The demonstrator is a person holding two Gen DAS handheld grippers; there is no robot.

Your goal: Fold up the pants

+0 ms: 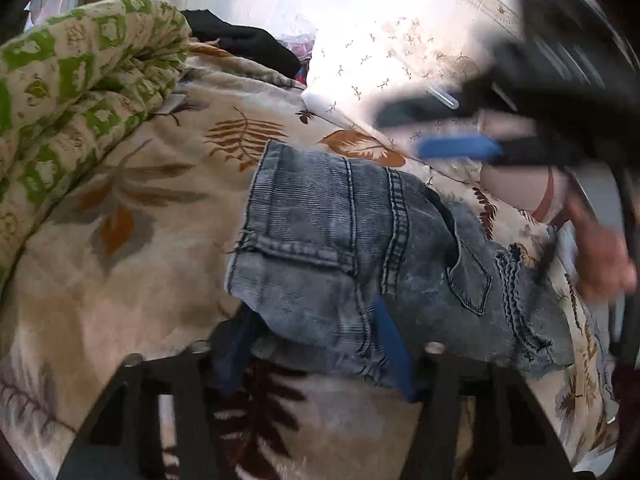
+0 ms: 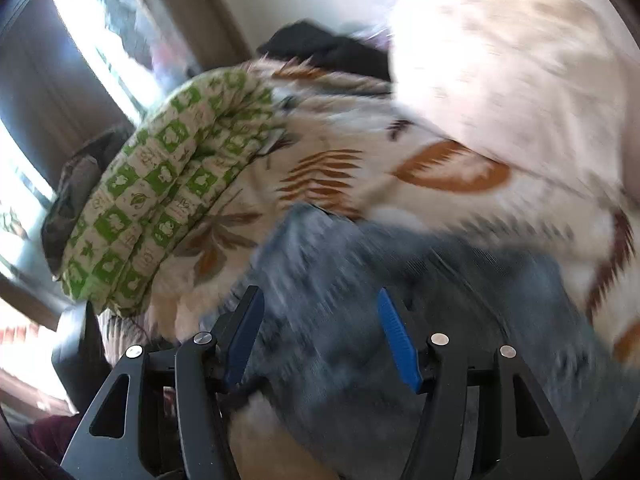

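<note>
Faded grey-blue pants (image 1: 360,248) — folded compact, pockets up, on leaf-print blanket (image 1: 132,208)

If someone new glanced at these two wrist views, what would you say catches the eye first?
Most striking is the faded blue denim pants, folded into a compact bundle in the middle of a cream bedspread printed with brown leaves. To their left, a rolled green-and-cream quilt stands out brightly. In the left wrist view, the right gripper shows blurred above the pants at upper right, jaws empty.
</note>
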